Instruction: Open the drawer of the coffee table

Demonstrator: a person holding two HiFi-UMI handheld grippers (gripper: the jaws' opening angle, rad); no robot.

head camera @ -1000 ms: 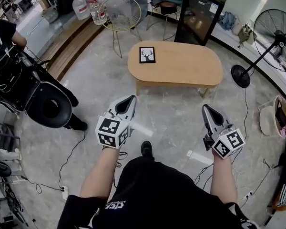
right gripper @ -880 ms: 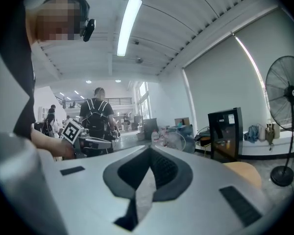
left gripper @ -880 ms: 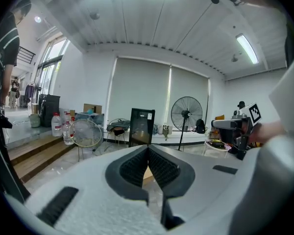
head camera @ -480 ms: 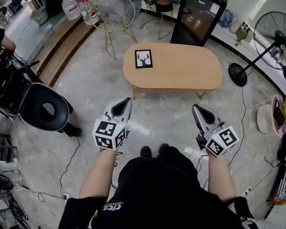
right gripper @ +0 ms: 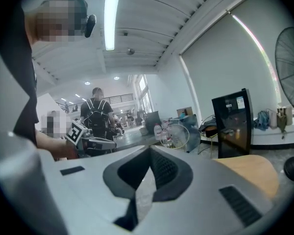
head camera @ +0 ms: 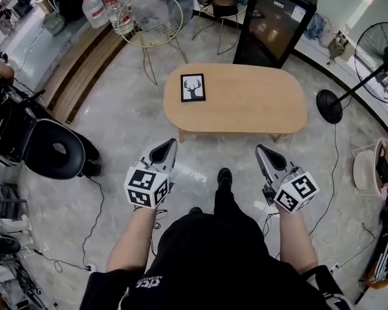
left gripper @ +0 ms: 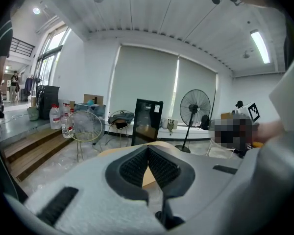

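Approach step, it seems: stands short of the coffee table (head camera: 246, 102), holds left gripper (head camera: 169, 144) and right gripper (head camera: 261, 150) pressed together, empty. Next likely calls for finding the unseen drawer front and spreading one claw.

the coffee table (head camera: 246, 102) has a light tan wood top. on its left part lies a black-framed picture (head camera: 193, 87), a black deer head on white. the left gripper (head camera: 167, 145) and right gripper (head camera: 260, 150) are pale grey with dark ribbed pads, each cube patterned in black-and-white squares. the floor (head camera: 123, 121) is grey and marbled. far off stand a black cabinet (head camera: 271, 21) and a pale gold wire chair (head camera: 156, 15). the person's top (head camera: 213, 263) is black.
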